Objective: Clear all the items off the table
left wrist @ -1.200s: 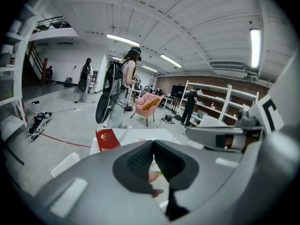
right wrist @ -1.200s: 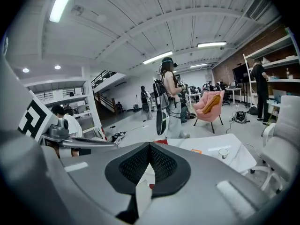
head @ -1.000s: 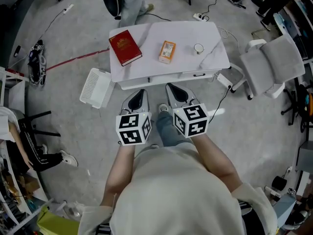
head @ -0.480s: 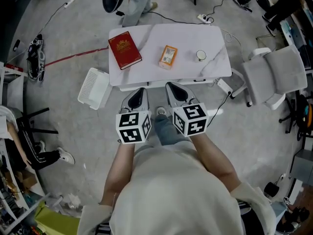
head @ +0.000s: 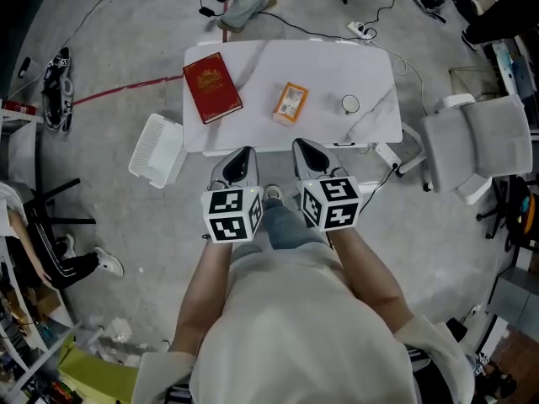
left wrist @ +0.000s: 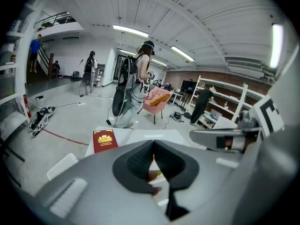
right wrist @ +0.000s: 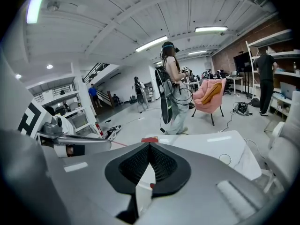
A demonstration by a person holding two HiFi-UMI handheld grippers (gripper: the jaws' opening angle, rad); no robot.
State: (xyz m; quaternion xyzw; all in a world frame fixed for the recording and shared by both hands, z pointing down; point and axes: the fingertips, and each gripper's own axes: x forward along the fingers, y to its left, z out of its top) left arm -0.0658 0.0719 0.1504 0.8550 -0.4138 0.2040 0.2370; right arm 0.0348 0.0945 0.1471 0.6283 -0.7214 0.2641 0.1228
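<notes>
I stand in a big open lab or workshop hall, not a home: the floor [head: 126, 66] is bare concrete, with a power strip [head: 360, 30] and cords lying on it. Long tube lights [left wrist: 130, 30] run under the high ceiling. Metal shelves [left wrist: 224, 84] line a brick wall [left wrist: 211, 75], and another person [left wrist: 133, 86] wears recording gear.
</notes>
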